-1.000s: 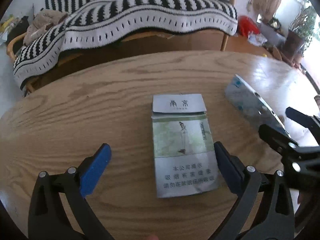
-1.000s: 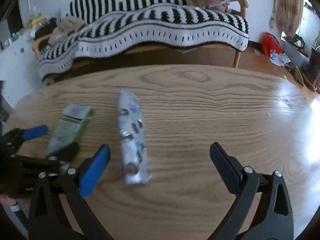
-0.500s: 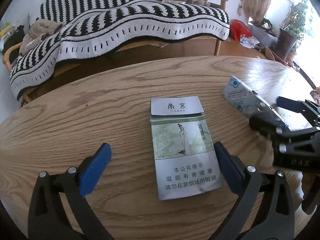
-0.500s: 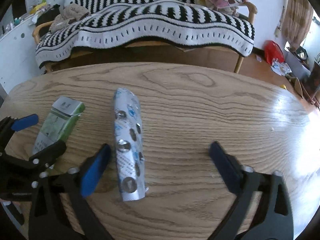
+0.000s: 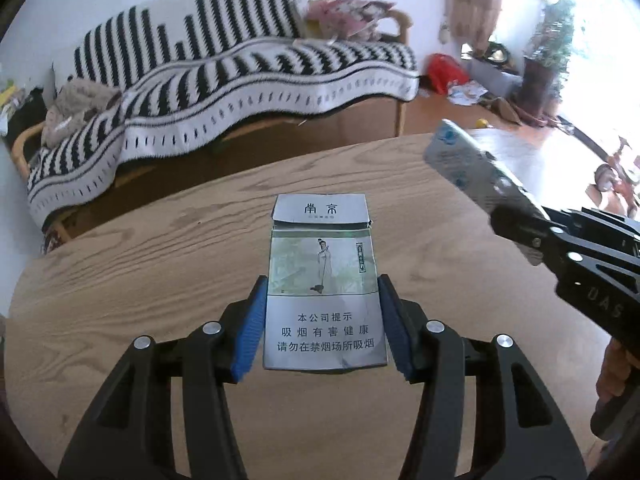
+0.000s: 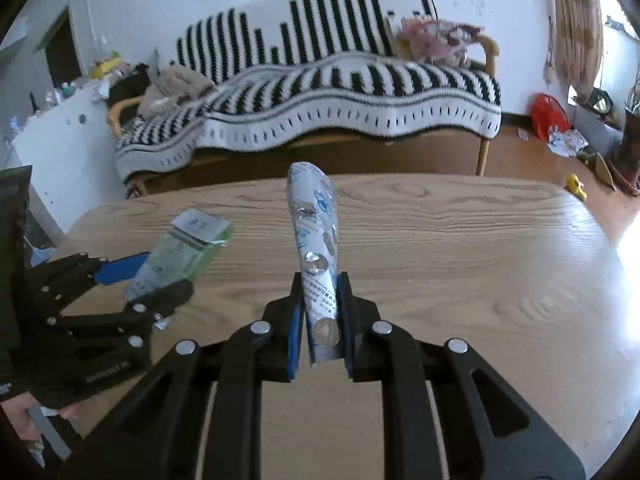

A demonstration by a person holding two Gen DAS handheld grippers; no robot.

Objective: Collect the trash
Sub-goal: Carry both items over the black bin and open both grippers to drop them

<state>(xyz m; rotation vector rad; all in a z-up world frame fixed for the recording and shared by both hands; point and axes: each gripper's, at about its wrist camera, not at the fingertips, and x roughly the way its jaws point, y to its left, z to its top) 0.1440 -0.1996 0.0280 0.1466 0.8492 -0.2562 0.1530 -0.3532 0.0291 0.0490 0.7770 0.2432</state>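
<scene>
Both pairs of my fingers are closed on trash. My left gripper (image 5: 322,320) has its 2 blue pads (image 5: 251,328) pressed against the long sides of the cigarette pack (image 5: 322,276), near its bottom half, so the torn-open lid end points away from me. I took it by the narrow width because the pack is flat and its broad face gives nothing to pinch. I cannot tell for sure whether it is resting on the wooden table (image 5: 120,280) or just off it.

My right gripper (image 6: 319,320) is squeezed nearly shut around the lower end of the pill blister sheet (image 6: 316,248), which is curled into a loose tube. Holding it at one end leaves the rest sticking up and forward, clear of the tabletop; in the left view it floats above the far edge of the table, so I judge it lifted.

My 2 grippers sit near each other, the pack to the left of the blister sheet, not touching.

Both pieces look light and crushable, so I judge a gentle grip is enough. No bin shows in either view, so I would have to find where this goes. The main risk is the thin, curled sheet slipping or folding between the pads while I carry it.
</scene>
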